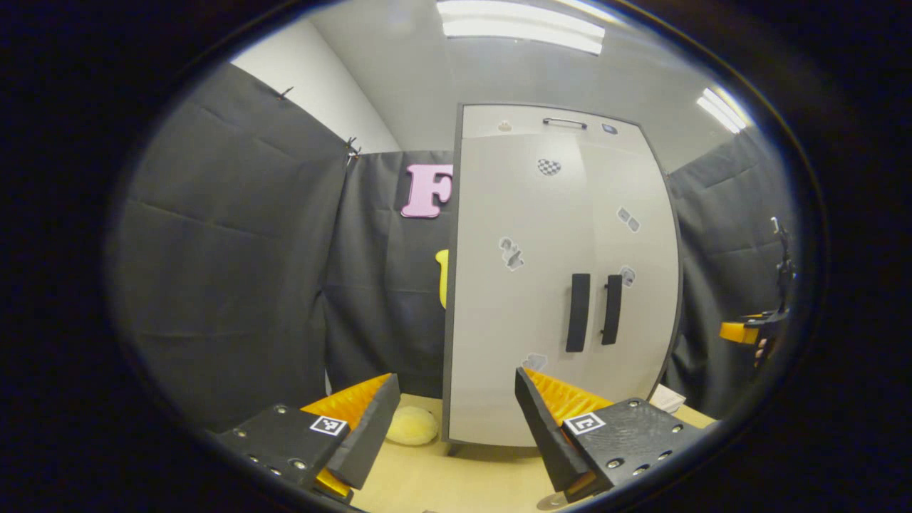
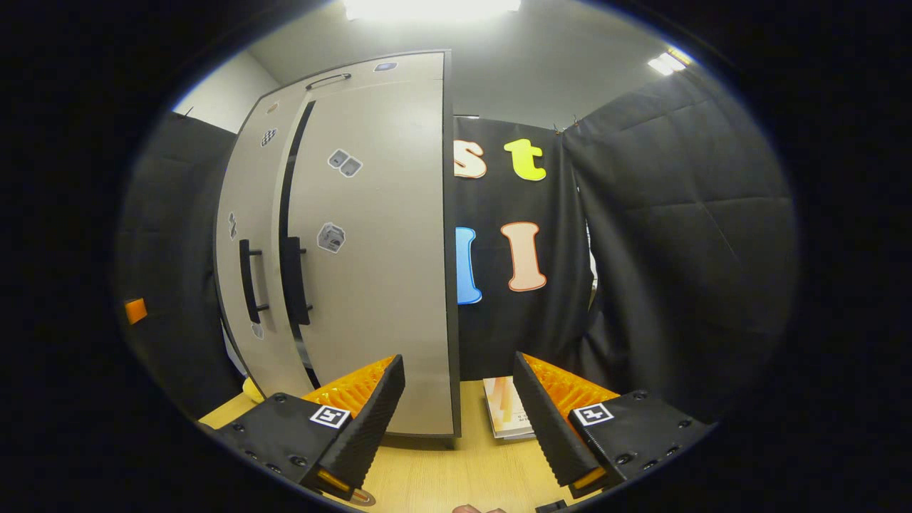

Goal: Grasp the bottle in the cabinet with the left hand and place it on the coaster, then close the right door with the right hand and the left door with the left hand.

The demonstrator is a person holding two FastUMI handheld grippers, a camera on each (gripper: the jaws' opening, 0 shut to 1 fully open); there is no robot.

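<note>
Cabinet (image 1: 499, 285): stands upright on the far part of the tabletop (image 1: 463, 477). In the left gripper view both doors look shut, the two dark handles (image 1: 591, 311) side by side at the middle seam. In the right gripper view a dark gap runs down between the doors, so the right door (image 2: 377, 271) may sit slightly proud of the left door (image 2: 249, 214); I cannot tell whether either is fully latched.

Bottle: hidden. If it is in the cabinet, the doors cover it, so its exact spot cannot be told.

Coaster: a small pale disc (image 1: 552, 502) lies at the near edge, just under the left tongs; it may be the coaster, but it is too cut off to be sure.

Left tongs (image 1: 456, 427): wide, holding nothing, held back from the cabinet and aimed at its front, probably to leave room for a door to swing.

Right tongs (image 2: 459, 420): wide and empty, aimed past the cabinet's right edge, a standby pose near the door they must close.

Yellow lump (image 1: 412, 425): rests on the tabletop just left of the cabinet's foot.

Booklet (image 2: 507, 410): lies flat to the right of the cabinet, between the right fingers in view.

Stage: judged from the covered bottle, the grasp is not yet done.
</note>
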